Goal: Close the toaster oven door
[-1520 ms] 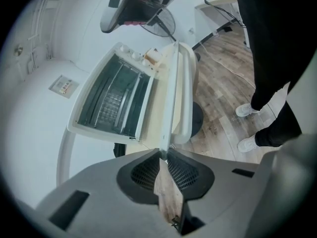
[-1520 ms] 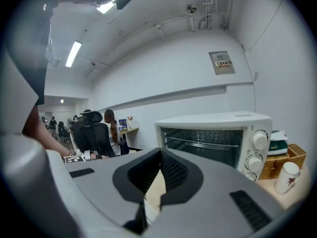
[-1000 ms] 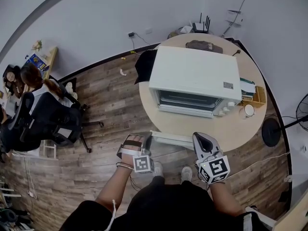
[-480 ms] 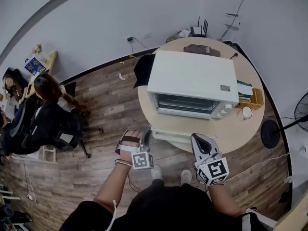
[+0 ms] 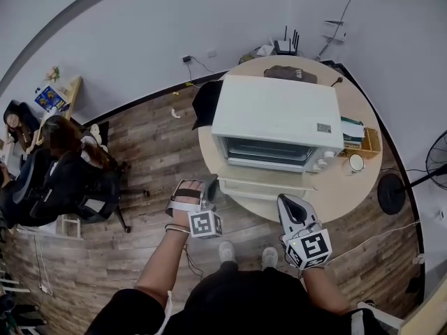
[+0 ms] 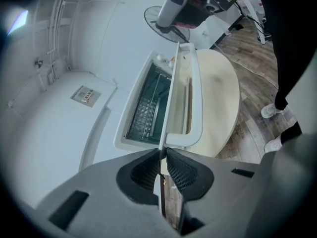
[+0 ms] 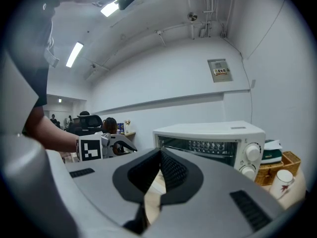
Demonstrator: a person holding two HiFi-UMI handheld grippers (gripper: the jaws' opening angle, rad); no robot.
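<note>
A white toaster oven stands on a round beige table. Its door hangs open and is part raised toward the oven's front. My left gripper is shut on the door's left edge. In the left gripper view the pads pinch that thin edge, with the door and the oven's rack beyond. My right gripper hovers at the table's near edge, right of the door, shut and empty. In the right gripper view its tips meet in front of the oven.
A wicker basket and a cup sit to the right of the oven. A dark bundle lies behind it and a black cloth hangs at its left. A person sits in an office chair at far left. A fan stands at right.
My left gripper has risen and moved toward the oven with the door's edge in it, so the door now stands closer to the oven front. The right gripper has stayed put.
</note>
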